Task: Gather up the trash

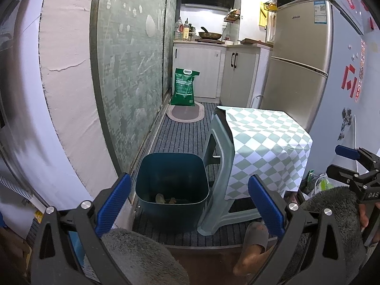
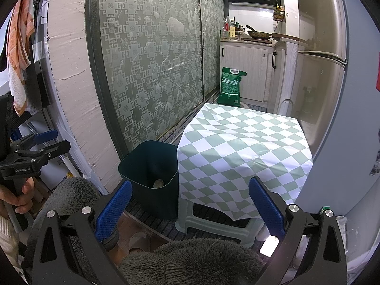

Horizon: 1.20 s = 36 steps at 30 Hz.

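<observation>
Both the left gripper point(image 1: 190, 204) and the right gripper point(image 2: 190, 206) hang with jaws released and nothing between them, so the next move is best judged as finding a piece of trash before closing. The bin point(image 1: 172, 185) stands on the floor against the stool point(image 1: 218, 166), ahead of and below both jaws, scraps point(image 2: 158, 183) already at its bottom; the checked tabletop cloth point(image 2: 242, 147) looks bare

Green rice bag point(image 1: 185, 87) against white cabinets point(image 1: 199, 71), checked cloth point(image 2: 239, 152) over plastic stool point(image 1: 215, 178), beside fridge point(image 1: 300, 59).
</observation>
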### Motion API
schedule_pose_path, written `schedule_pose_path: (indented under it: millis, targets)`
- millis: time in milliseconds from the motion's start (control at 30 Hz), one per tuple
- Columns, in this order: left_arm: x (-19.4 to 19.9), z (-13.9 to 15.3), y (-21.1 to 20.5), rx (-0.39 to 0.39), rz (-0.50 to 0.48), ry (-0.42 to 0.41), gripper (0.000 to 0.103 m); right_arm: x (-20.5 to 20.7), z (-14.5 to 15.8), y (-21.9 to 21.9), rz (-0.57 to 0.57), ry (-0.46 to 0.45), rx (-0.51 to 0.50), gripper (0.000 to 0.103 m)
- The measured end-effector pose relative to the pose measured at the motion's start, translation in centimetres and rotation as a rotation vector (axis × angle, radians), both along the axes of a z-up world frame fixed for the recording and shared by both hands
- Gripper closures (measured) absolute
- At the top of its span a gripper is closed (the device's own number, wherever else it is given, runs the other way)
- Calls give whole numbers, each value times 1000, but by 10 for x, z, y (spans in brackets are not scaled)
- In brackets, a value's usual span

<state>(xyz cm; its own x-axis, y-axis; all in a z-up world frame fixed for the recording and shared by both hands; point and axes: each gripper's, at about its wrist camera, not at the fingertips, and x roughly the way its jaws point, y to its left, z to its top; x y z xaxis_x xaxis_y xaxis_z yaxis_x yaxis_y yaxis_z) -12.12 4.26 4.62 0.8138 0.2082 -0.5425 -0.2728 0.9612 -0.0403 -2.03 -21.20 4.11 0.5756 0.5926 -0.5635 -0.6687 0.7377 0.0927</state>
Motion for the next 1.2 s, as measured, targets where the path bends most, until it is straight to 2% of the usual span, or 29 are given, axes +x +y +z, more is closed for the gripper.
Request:
schedule_pose_path:
  millis: [1200]
  targets:
    - [0, -1, 1, 0, -3, 10, 3, 0, 0, -1, 2, -1, -2, 4]
